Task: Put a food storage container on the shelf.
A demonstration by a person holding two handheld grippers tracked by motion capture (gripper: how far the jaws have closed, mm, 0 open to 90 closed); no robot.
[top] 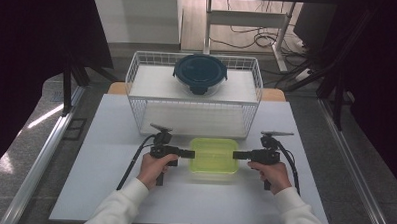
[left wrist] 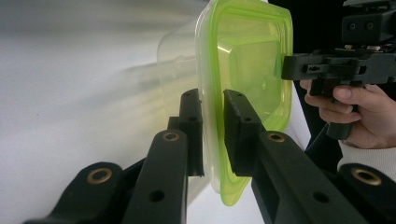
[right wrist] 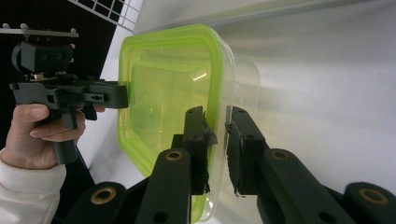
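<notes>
High view: we look from above near table edge, forward and down, whole white table (top: 109, 189) in frame, wire basket (top: 194, 94) beyond. Left gripper view: we sit close behind own jaws, facing across green-lidded container (left wrist: 243, 70) toward right gripper (left wrist: 299, 67). Right gripper view: mirror position, facing left gripper (right wrist: 116, 95). All three share container.
</notes>
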